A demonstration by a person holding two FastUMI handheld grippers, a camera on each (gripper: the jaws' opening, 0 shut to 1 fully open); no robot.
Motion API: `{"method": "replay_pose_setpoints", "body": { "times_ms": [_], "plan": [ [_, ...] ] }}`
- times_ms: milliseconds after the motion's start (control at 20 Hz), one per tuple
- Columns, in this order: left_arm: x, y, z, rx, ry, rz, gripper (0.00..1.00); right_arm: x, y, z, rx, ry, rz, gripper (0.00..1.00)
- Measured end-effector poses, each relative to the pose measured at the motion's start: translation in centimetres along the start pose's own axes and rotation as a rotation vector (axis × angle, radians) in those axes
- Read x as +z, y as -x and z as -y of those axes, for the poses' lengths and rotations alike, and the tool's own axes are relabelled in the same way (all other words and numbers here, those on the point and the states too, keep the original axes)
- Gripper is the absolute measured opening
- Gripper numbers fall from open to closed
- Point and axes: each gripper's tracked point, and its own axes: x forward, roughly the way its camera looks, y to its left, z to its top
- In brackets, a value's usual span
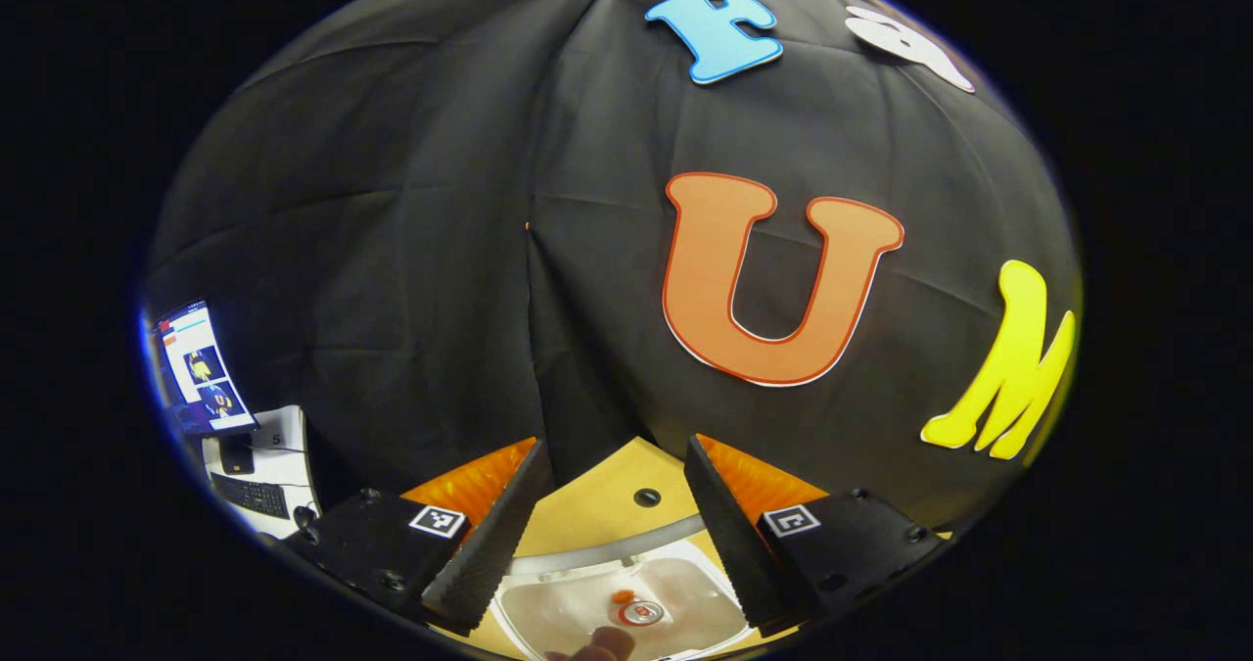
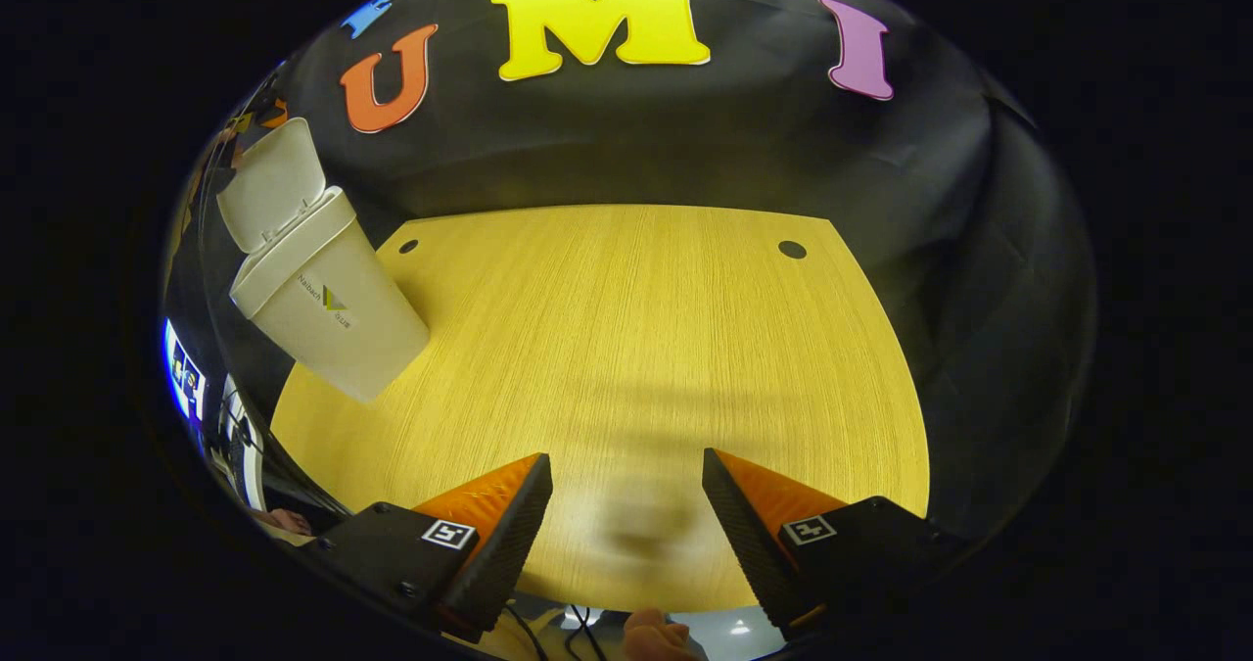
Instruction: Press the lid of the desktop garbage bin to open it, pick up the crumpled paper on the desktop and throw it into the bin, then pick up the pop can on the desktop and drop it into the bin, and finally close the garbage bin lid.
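1. Cream plastic, the desktop garbage bin (image 2: 328, 318) stands at the far left of the wooden desktop (image 2: 636, 348) in the right gripper view, its lid (image 2: 272, 183) swung up and back, so the mouth is free to take things from above.
2. In the left gripper view the left gripper (image 1: 612, 534) hangs directly over the bin's open mouth (image 1: 626, 612), fingers spread apart and gripping nothing; I judge it is placed there because it is the dropping spot.
3. Inside the bin lies the pop can (image 1: 638, 610), top end up. The crumpled paper cannot be made out in there.
4. The right gripper (image 2: 626, 529) waits well away from the bin, over the near edge of the desktop, also spread and unloaded, probably kept clear of the other hand.
5. With the can in the bin, the remaining step appears to be pressing the lid down; the left gripper is nearest for that.
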Motion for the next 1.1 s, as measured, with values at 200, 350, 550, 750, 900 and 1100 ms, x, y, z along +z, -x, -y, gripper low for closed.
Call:
{"method": "replay_pose_setpoints", "body": {
  "times_ms": [200,350,550,750,900,1100],
  "plan": [
    [-2.3,2.6,1.2,0.010,0.023,0.022,0.96,0.1,0.1,0.1,0.033,0.017,0.004,0.97],
    [-4.5,4.5,2.1,0.032,0.001,0.045,0.98,-0.2,-0.1,0.6,0.062,0.025,0.004,0.96],
    [-7.5,6.0,3.3,0.053,-0.023,0.058,0.95,-0.2,-0.5,2.2,0.080,0.042,0.001,0.97],
    [-10.3,7.0,4.1,0.061,-0.049,0.081,0.96,-0.8,-0.8,4.3,0.079,0.050,-0.009,0.96],
    [-12.9,7.3,4.5,0.063,-0.034,0.079,0.95,-1.3,-1.0,5.7,0.082,0.047,-0.021,0.96],
    [-15.0,7.2,5.0,0.079,-0.071,0.088,0.96,-1.8,-1.8,6.5,0.095,0.053,-0.039,0.96]
  ]
}}
